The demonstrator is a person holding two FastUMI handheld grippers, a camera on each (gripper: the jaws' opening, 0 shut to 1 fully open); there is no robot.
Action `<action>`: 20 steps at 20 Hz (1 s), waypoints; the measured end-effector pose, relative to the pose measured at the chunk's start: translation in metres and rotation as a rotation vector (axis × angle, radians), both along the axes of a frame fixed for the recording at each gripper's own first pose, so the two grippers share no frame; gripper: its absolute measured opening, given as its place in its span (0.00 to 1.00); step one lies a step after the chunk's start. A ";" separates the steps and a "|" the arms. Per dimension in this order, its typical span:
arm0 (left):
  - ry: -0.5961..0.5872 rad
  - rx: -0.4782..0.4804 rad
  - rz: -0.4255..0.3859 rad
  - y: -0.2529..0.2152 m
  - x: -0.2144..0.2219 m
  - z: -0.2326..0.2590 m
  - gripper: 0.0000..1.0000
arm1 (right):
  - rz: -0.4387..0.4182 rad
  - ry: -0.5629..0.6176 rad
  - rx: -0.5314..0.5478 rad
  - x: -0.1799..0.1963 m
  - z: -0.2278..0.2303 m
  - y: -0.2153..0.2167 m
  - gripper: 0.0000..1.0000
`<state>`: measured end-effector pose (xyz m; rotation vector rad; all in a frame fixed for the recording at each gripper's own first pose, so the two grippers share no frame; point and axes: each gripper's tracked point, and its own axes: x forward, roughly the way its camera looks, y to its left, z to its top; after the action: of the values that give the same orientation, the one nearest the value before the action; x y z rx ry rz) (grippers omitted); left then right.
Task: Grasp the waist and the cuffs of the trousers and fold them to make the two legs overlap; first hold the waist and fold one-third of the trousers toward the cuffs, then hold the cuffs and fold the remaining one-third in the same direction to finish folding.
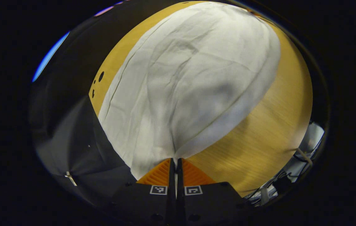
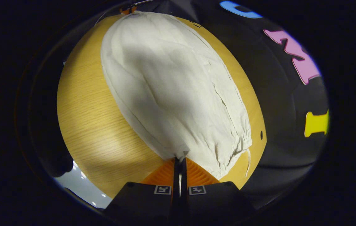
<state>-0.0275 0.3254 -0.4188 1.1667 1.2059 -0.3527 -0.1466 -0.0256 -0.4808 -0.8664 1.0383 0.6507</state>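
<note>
The left gripper (image 1: 175, 160) is pinching an edge of the white trousers (image 1: 190, 84) at the bottom centre of its view, jaws nearly closed on cloth. The right gripper (image 2: 180, 159) is likewise clamping the trousers' (image 2: 171, 84) drawstring end, apparently the waist. From both, the garment is stretching lengthwise toward the frame's top across the wooden table (image 2: 93, 125).

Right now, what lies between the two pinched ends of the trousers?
Only the trousers' own cloth, spread on the wooden table. The left gripper pinches one end in the left gripper view, the right gripper the other in the right gripper view.
</note>
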 end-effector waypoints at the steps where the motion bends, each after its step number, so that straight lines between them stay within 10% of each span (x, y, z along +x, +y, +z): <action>1: -0.043 -0.025 0.035 -0.005 0.004 0.004 0.06 | -0.048 -0.017 0.033 0.007 0.010 0.003 0.05; 12: -0.318 -0.231 0.320 -0.016 0.083 0.056 0.05 | -0.423 -0.238 0.307 0.133 0.093 0.004 0.05; 20: -0.393 -0.282 0.410 -0.024 0.175 0.050 0.05 | -0.546 -0.269 0.337 0.199 0.071 -0.005 0.05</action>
<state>0.1471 0.3017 -0.3686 0.6818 0.9791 0.0213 0.0522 -0.0304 -0.4094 -0.3355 0.8373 0.2247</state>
